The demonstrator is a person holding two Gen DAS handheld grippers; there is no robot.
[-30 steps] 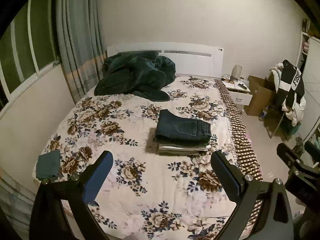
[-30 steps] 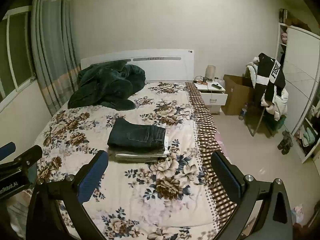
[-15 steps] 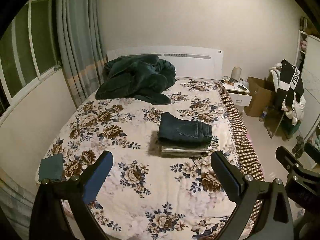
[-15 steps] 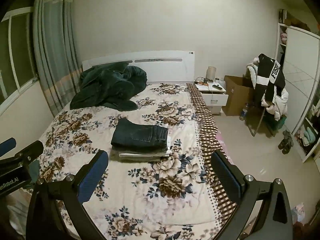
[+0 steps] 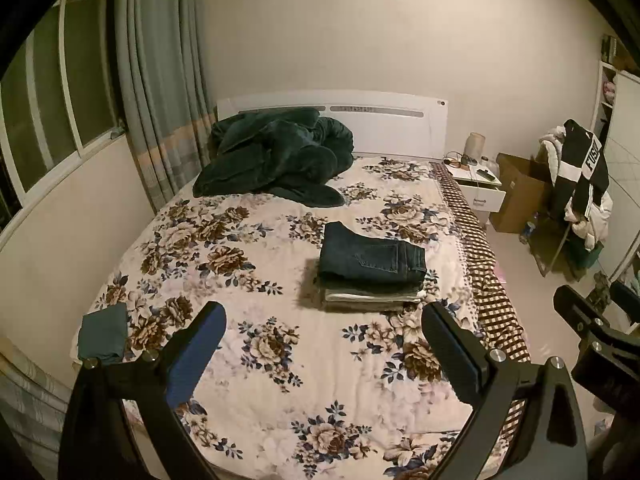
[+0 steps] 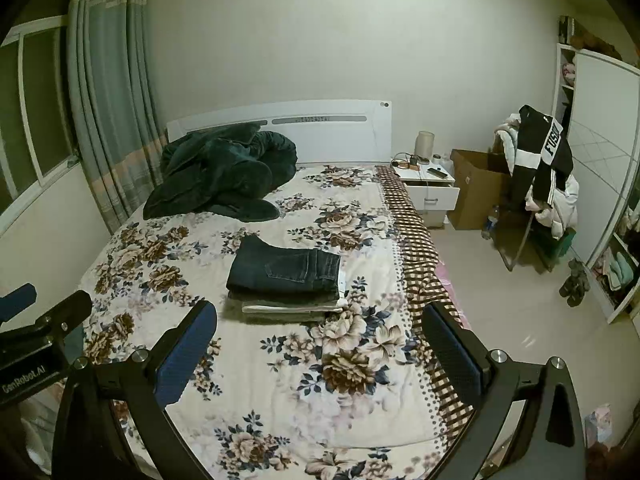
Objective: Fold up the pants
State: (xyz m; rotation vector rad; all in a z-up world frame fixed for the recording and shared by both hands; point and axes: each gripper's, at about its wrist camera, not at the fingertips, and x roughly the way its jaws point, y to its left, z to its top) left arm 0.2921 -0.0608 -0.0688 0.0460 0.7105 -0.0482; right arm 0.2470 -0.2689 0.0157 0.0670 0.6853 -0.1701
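Observation:
Dark blue jeans [image 5: 372, 256] lie folded on top of a small stack of folded clothes [image 5: 368, 300] near the middle right of the floral bed [image 5: 256, 240]. The jeans [image 6: 286, 266] and stack [image 6: 288, 308] also show in the right wrist view. My left gripper [image 5: 322, 336] is open and empty, held back above the foot of the bed. My right gripper [image 6: 320, 336] is open and empty, also at the foot end, to the right of the left one. Neither touches the clothes.
A dark green blanket [image 5: 276, 156] is heaped at the headboard. A small teal folded cloth [image 5: 103, 333] lies at the bed's near left corner. A white nightstand [image 6: 430, 192], cardboard box [image 6: 476, 188] and a chair piled with clothes [image 6: 544, 176] stand right of the bed.
Both grippers have drawn back and risen slightly from the bed; the stack looks a little farther away. Both stay open and empty.

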